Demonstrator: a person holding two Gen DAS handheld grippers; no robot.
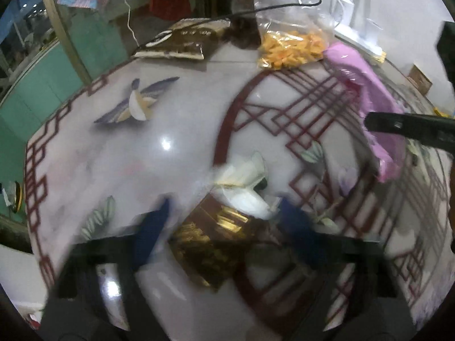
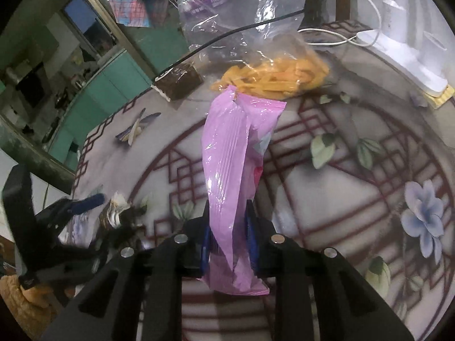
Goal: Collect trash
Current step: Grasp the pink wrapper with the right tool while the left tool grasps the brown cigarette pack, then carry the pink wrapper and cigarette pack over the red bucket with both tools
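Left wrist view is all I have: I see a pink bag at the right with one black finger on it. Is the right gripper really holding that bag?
Observer: Yes. The right gripper is shut on the pink bag; both blue pads press its lower part.
Operator: What lies at the far right of the table?
Observer: A white power strip with a white cable, near the edge of the table.
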